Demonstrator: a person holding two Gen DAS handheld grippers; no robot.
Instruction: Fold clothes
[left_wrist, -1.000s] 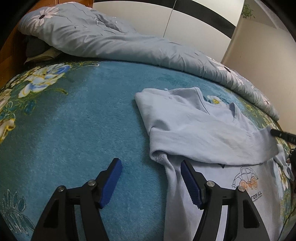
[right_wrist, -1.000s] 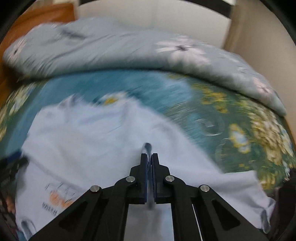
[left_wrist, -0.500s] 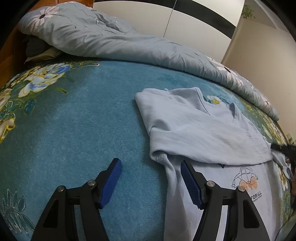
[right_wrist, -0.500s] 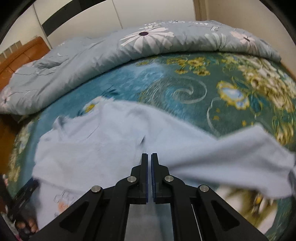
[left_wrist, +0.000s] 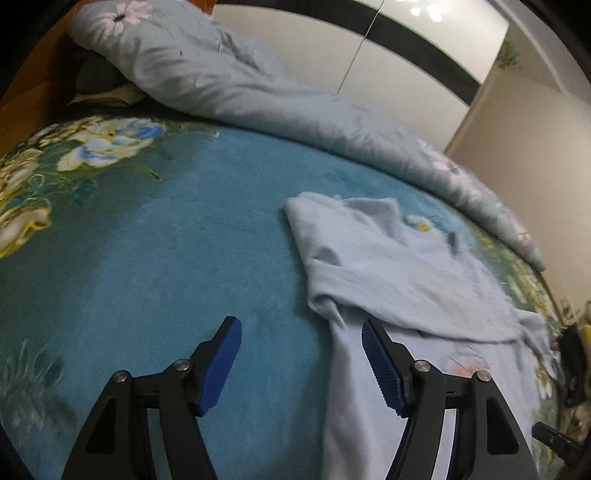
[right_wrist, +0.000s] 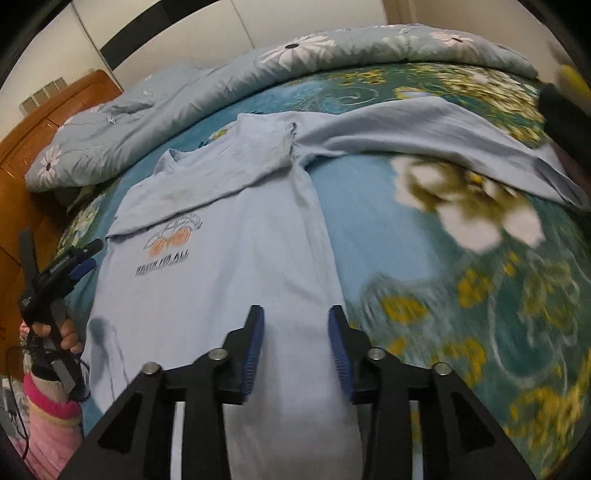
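A light blue long-sleeved shirt (right_wrist: 229, 280) with a car print (right_wrist: 173, 236) lies flat on the bed. One sleeve (left_wrist: 406, 295) is folded across its chest. The other sleeve (right_wrist: 424, 136) stretches out to the right over the bedspread. My right gripper (right_wrist: 295, 325) is open above the shirt's lower body, holding nothing. My left gripper (left_wrist: 301, 334) is open too, low over the bedspread at the shirt's left edge; its right finger (left_wrist: 380, 362) overlaps the cloth. A hand holds the left gripper (right_wrist: 62, 269) beside the shirt in the right wrist view.
The shirt rests on a teal floral bedspread (left_wrist: 147, 258). A rumpled grey-blue flowered duvet (left_wrist: 236, 85) is piled along the far side. A wooden headboard (right_wrist: 40, 136) stands on the left. A pink sleeve (right_wrist: 51, 417) shows at the lower left.
My right gripper was shut; it has opened and drawn back toward the shirt's lower body, with the far sleeve now lying out to the right. The left gripper stayed open and shifted slightly.
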